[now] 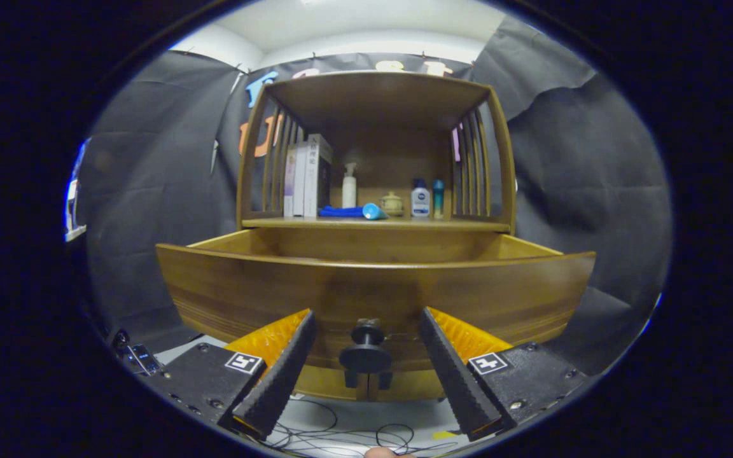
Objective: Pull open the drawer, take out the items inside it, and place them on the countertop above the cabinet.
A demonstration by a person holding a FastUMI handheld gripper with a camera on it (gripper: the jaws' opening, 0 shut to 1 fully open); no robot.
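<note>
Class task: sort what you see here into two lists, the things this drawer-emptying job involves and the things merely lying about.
Job:
- drawer, pulled open, inside hidden
- black knob, between the open fingers, untouched
- countertop
- hand-held gripper

Lying about:
- books
- white pump bottle
- blue tube
- small jar
- two small bottles
- cables

Black cloth (144, 210) hangs creased around the booth, under a white ceiling (341, 25). On the pale floor (354, 423), thin dark cables (341, 436) lie in loops. The light is dim and even.
</note>
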